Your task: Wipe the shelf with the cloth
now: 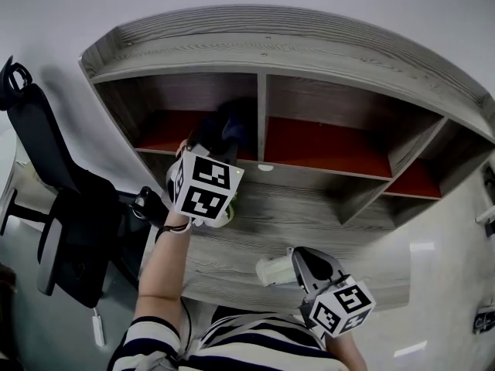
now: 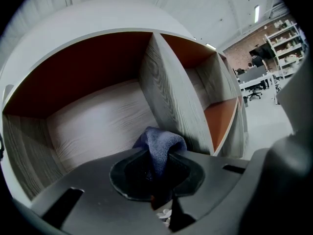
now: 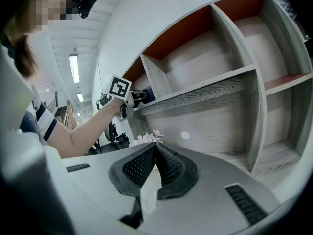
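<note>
The grey wooden shelf unit (image 1: 325,178) has red-orange back panels. My left gripper (image 1: 213,139) reaches into its upper left compartment, shut on a dark blue cloth (image 1: 232,128). In the left gripper view the cloth (image 2: 161,140) bulges out between the jaws of the left gripper (image 2: 159,156), close to the upright divider (image 2: 168,99) and over the shelf board (image 2: 98,124). The right gripper view shows that gripper (image 3: 133,97) and the cloth (image 3: 147,93) at the compartment's edge. My right gripper (image 1: 288,269) hangs low over the desk, its jaws (image 3: 155,146) shut on a sprig of white flowers (image 3: 146,138).
A black office chair (image 1: 54,199) stands left of the shelf. The grey desk top (image 1: 232,246) lies under the shelf unit. Further compartments (image 1: 325,141) open to the right. Office desks and racks (image 2: 259,77) show far off.
</note>
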Tool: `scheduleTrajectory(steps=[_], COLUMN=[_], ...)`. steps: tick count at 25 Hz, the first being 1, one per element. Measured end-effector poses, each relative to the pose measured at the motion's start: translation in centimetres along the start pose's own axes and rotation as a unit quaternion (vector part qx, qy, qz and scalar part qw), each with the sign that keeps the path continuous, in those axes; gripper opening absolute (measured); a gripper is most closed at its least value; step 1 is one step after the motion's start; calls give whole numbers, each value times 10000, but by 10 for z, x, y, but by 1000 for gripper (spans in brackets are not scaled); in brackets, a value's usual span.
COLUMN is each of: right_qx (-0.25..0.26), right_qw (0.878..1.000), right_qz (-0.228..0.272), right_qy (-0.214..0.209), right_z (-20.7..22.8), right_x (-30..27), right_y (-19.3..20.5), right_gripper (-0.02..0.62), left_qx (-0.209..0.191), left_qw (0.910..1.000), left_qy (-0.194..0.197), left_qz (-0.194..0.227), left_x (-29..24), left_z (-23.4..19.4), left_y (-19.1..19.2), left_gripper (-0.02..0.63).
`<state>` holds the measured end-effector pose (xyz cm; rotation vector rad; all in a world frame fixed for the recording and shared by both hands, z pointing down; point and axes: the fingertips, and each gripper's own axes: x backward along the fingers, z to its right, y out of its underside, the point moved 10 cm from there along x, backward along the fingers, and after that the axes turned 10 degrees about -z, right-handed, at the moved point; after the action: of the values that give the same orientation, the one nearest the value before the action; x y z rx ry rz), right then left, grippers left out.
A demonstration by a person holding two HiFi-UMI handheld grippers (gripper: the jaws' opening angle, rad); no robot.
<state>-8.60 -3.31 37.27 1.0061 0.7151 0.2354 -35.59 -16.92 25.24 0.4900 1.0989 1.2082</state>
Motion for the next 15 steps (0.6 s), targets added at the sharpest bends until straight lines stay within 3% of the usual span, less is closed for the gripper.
scheduleTrajectory(steps=[15], right_qx=[6], right_qw=[9999], right_qz=[-11], right_qy=[-147], right_z=[4], right_x=[0], right_y=[1], right_gripper=[26], left_qx=[129], left_qw=[9986], left_qy=[500], left_qz=[59], left_x=[12], left_z=[20], left_y=[-2], left_gripper=[48])
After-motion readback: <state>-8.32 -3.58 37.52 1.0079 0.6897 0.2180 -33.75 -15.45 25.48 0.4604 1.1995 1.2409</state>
